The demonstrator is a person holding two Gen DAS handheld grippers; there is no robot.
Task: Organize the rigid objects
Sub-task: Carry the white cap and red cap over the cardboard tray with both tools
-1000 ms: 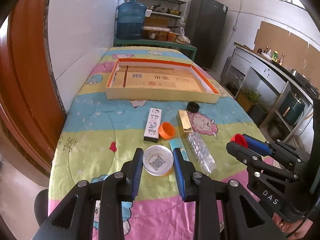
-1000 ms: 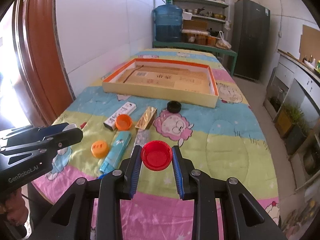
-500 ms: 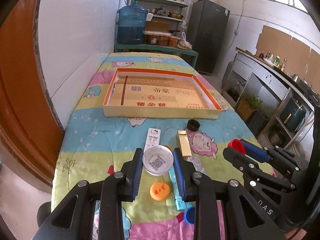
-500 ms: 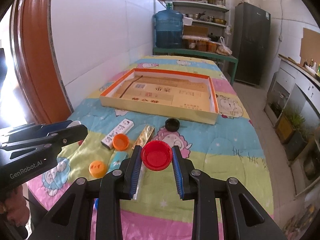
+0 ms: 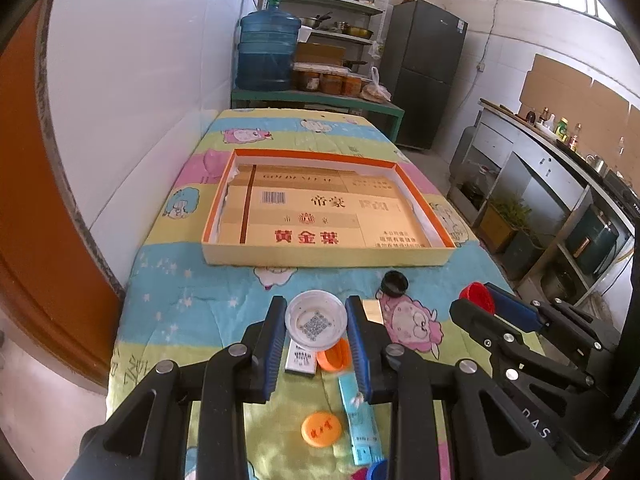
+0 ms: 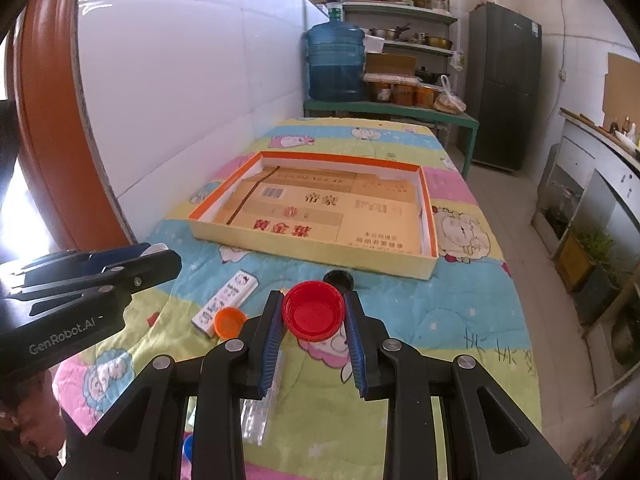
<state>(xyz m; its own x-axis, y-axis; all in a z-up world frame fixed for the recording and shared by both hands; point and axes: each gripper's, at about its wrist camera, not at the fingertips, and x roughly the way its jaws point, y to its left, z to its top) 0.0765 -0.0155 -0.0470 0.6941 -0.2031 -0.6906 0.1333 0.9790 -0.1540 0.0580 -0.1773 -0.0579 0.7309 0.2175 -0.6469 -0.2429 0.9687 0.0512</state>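
The left gripper (image 5: 316, 334) has its blue pads narrowed onto a white lid (image 5: 316, 319), carried above the quilt-covered table (image 5: 192, 292) on the near side of the shallow orange-rimmed box (image 5: 328, 252). The right gripper (image 6: 314, 322) pinches a red cap (image 6: 314, 310) the same way, also short of the box's near wall. Left on the quilt nearer than the box lie a black cap (image 5: 395, 281), an open orange cap (image 6: 229, 321) touching a white printed packet (image 6: 226, 302), a flat orange lid (image 5: 321, 428), a teal strip (image 5: 358, 424), and what seems a clear plastic piece (image 6: 258, 412), partly hidden by the fingers.
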